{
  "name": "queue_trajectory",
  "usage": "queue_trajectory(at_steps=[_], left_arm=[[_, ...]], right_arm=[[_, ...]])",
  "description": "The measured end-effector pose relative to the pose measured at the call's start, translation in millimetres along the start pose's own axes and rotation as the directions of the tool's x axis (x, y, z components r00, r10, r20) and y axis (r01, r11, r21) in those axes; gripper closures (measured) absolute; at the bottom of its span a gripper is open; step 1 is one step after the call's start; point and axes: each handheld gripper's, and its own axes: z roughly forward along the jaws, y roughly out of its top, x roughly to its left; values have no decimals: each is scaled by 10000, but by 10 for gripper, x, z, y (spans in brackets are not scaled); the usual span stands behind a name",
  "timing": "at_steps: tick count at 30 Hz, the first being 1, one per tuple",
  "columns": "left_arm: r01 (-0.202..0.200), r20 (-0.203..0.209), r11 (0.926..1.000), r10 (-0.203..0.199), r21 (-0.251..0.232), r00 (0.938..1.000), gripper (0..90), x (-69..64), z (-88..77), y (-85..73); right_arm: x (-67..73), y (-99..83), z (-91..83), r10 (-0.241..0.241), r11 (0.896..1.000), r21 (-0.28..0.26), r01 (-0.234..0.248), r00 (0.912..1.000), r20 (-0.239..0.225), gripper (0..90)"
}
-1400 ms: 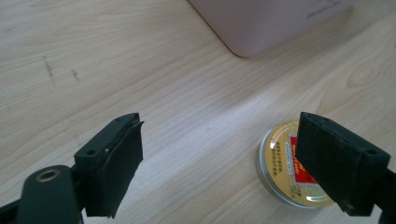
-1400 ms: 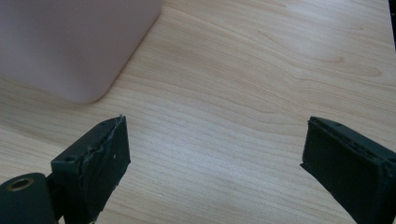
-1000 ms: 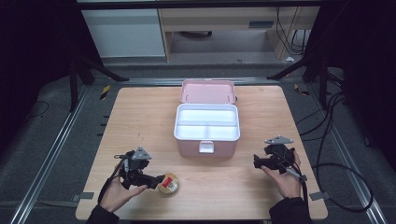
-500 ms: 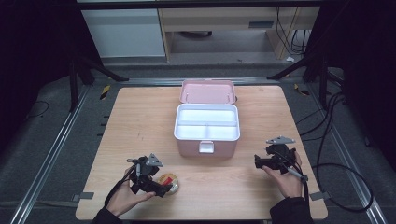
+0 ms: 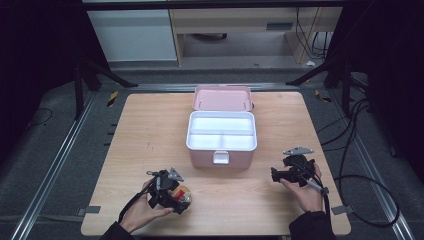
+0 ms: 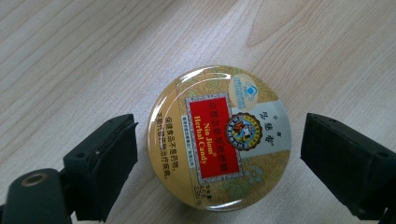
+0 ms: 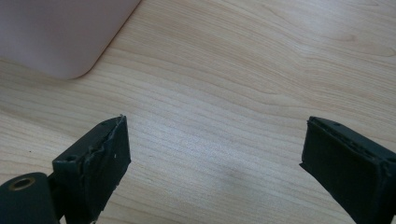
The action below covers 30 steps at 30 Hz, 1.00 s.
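Observation:
A round gold candy tin (image 6: 219, 137) with a red label lies flat on the wooden table (image 5: 150, 130). My left gripper (image 6: 219, 158) is open above it, one jaw on each side with small gaps to the rim. In the high view the tin (image 5: 185, 192) peeks out at the front left under that gripper (image 5: 172, 196). A pink box (image 5: 221, 136) stands open mid-table, its white tray bare and its lid leaning back. My right gripper (image 5: 282, 176) is open at the front right over bare wood, with a corner of the box (image 7: 60, 32) at upper left in its own view (image 7: 212, 163).
The table's front edge (image 5: 215, 234) runs just below both hands. Metal rails (image 5: 55, 165) flank the table on both sides. Cables (image 5: 360, 180) trail on the floor at the right. A desk and a cabinet stand beyond the far edge.
My left gripper has swung right and down over the tin, which now sits between its jaws. The right gripper has barely moved.

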Motion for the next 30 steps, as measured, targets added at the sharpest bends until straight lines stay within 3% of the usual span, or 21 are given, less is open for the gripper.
queue_trajectory(at_steps=[13,16,20,22,24,25,26,27,28,29,30], left_arm=[[5,-15,9980,-4,639,10000,197,16,113,62],[45,-192,9974,-31,722,9998,200,35,89,63],[231,-283,9984,-217,511,9994,200,110,-10,40],[536,-476,9982,-523,253,9975,200,209,-102,11],[937,-656,9956,-933,40,9935,200,339,-187,-32],[1298,-1004,9915,-1301,-99,9864,200,480,-255,-90],[1298,-1004,9915,-1301,-99,9864,200,480,-255,-90],[1501,-1112,9886,-1506,-133,9823,200,552,-279,-122],[1916,-1353,9812,-1928,-223,9719,200,693,-312,-190],[1916,-1353,9812,-1928,-223,9719,201,693,-312,-190],[2222,-1659,9748,-2227,-214,9607,201,811,-334,-255]], right_arm=[[-7,-11,25,-103,9998,172,105,9999,-91,87],[-3,-13,35,-142,9996,242,145,9998,-122,87],[-5,-15,30,-181,9995,246,184,9998,-119,88],[-12,-16,27,-142,9996,239,144,9998,-102,89],[-16,-18,27,-135,9996,245,138,9999,-105,89],[-22,-21,30,-147,9996,247,149,9998,-92,89],[-22,-21,30,-147,9996,247,149,9998,-92,89],[-23,-22,31,-146,9996,245,149,9998,-95,89],[-22,-22,33,-154,9996,247,156,9998,-91,90],[-20,-22,35,-147,9996,246,149,9999,-92,90],[-18,-22,37,-151,9996,256,154,9998,-97,89]])
